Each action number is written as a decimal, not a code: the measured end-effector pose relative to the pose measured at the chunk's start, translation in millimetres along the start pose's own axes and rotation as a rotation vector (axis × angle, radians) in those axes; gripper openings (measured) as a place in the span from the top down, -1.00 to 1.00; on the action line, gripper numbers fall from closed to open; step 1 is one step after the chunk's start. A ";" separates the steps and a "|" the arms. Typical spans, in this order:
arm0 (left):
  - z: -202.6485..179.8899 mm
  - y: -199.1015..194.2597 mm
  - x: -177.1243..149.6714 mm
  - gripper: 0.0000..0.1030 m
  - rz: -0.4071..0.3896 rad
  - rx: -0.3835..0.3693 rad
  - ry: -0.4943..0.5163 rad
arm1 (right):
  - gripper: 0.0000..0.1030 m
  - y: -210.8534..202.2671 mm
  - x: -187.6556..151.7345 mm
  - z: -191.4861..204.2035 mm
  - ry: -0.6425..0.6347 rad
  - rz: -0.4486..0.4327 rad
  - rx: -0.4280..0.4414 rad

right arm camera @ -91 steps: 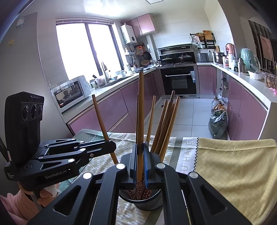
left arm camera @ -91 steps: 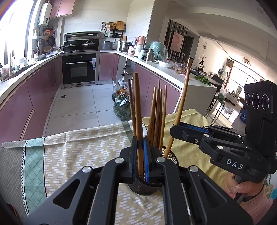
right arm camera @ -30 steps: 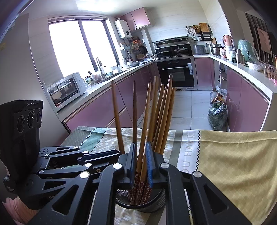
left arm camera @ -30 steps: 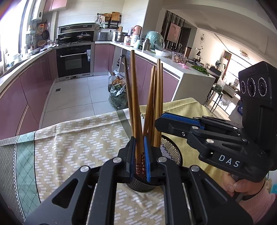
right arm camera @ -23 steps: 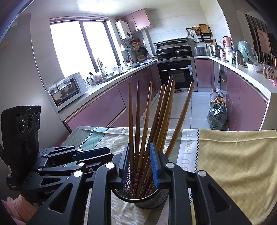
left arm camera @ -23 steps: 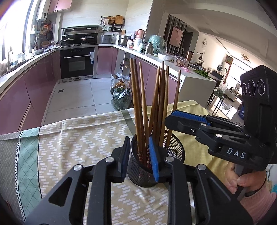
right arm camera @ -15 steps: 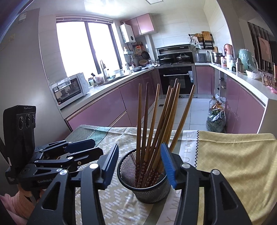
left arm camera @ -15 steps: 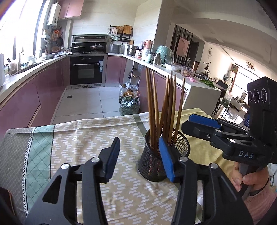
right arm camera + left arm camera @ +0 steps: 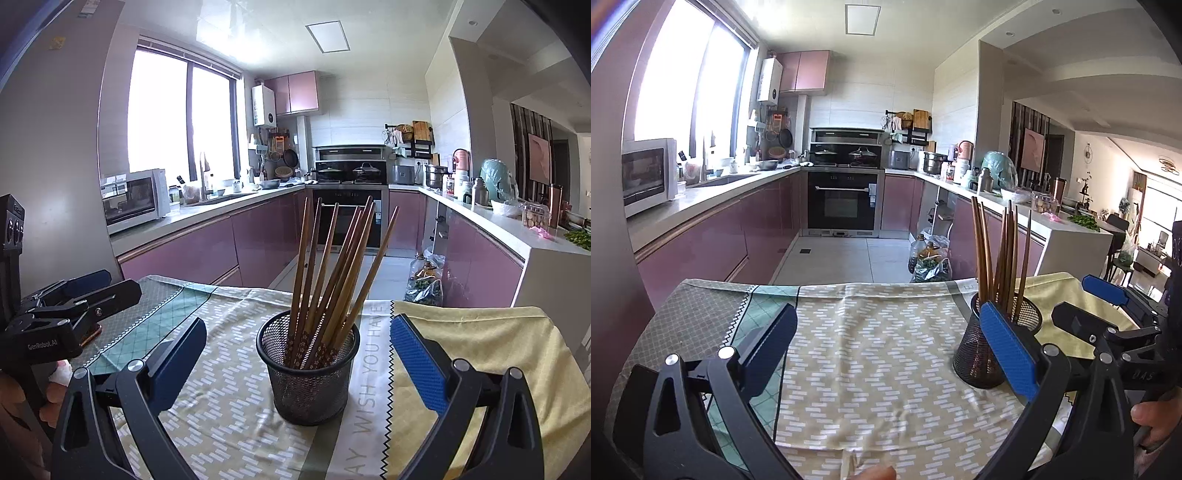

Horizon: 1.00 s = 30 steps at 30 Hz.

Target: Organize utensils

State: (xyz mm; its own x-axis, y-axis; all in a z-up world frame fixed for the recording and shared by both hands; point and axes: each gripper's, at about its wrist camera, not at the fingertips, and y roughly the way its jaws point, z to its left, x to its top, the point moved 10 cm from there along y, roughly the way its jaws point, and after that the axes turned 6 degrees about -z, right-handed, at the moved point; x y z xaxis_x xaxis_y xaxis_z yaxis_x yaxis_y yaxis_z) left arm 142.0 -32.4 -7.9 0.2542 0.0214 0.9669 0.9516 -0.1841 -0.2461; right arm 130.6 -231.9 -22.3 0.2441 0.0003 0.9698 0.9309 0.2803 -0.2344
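Note:
A black mesh holder (image 9: 310, 384) stands upright on the tablecloth with several brown chopsticks (image 9: 332, 266) leaning in it. My right gripper (image 9: 298, 326) faces it from just behind, jaws opening wide; the holder shows in the gap ahead and neither pad touches it. My left gripper (image 9: 888, 321) is also opening, with only cloth between its fingers. In the left wrist view the holder (image 9: 993, 347) and chopsticks (image 9: 997, 251) sit off to the right, partly behind the right finger (image 9: 1008, 350). Each view shows the other gripper at its edge, right gripper (image 9: 1075, 299), left gripper (image 9: 122, 284).
The table wears a patterned beige, green and yellow tablecloth (image 9: 879, 332), whose far edge drops to the tiled floor. Purple cabinets (image 9: 207, 254), an oven (image 9: 842, 199) and a microwave (image 9: 133, 203) ring the kitchen beyond. Bags (image 9: 931, 262) lie on the floor.
Both grippers were shut on chopsticks in the holder; they let go, opened wide and drew back. The left one also swung leftward, so the holder slid to the right of its view.

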 end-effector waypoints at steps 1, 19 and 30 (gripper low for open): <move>2.4 -2.9 0.2 -0.89 -0.010 0.012 0.005 | -0.88 -1.3 -0.2 0.7 -0.004 -0.007 -0.006; 7.0 -43.1 5.4 -0.89 -0.100 0.061 0.029 | -0.88 -14.8 0.1 16.7 -0.001 -0.066 -0.012; 7.6 -46.5 9.6 -0.89 -0.112 0.069 0.032 | -0.88 -18.0 -0.7 16.6 0.000 -0.075 -0.022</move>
State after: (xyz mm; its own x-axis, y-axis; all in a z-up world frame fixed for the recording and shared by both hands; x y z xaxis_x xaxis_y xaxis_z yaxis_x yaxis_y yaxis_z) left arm 101.5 -16.2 12.3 0.1415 0.0062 0.9899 0.9835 -0.1146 -0.1399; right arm 109.2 -221.0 -17.6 0.1731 -0.0200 0.9847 0.9523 0.2585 -0.1622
